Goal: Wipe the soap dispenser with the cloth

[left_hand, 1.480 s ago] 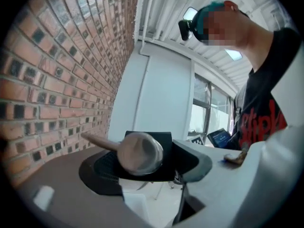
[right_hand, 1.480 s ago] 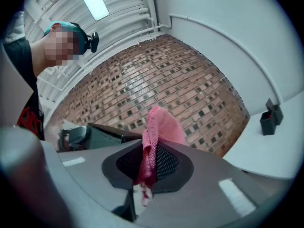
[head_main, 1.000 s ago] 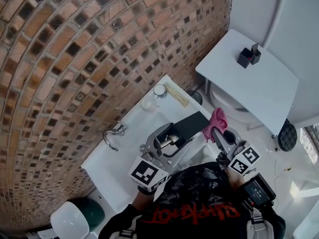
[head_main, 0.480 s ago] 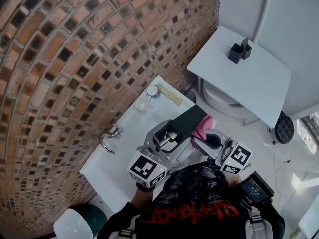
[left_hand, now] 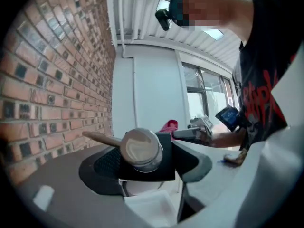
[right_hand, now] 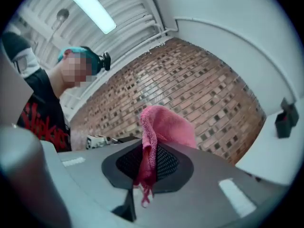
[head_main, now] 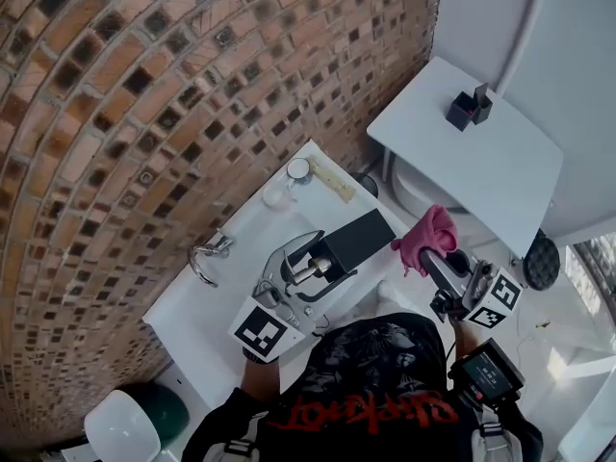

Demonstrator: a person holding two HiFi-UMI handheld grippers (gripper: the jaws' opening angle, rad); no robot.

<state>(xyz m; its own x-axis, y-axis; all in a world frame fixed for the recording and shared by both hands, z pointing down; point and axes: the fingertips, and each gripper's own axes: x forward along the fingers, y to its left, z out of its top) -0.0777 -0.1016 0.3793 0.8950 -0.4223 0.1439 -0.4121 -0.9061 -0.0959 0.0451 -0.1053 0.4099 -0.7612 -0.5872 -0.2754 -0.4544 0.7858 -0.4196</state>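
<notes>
Wiping step, cloth off the surface. Left gripper [head_main: 306, 266] jaws clasp the soap dispenser [head_main: 358, 241] above the sink [head_main: 217, 301]. Right gripper [head_main: 435, 258] jaws pinch the pink cloth [head_main: 428, 233], held apart. The next move likely calls for pressing the cloth onto the dispenser's black body.

Woven cloth [right_hand: 164, 125], matt black soap dispenser [head_main: 358, 241]

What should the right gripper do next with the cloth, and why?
Probably swing the right gripper toward the left gripper until the pink cloth meets the black side of the soap dispenser. The cloth is pinched in the right jaws but sits clear of the dispenser, with a visible gap between them. The left gripper clamps the dispenser near its pump end, leaving that side exposed.
</notes>
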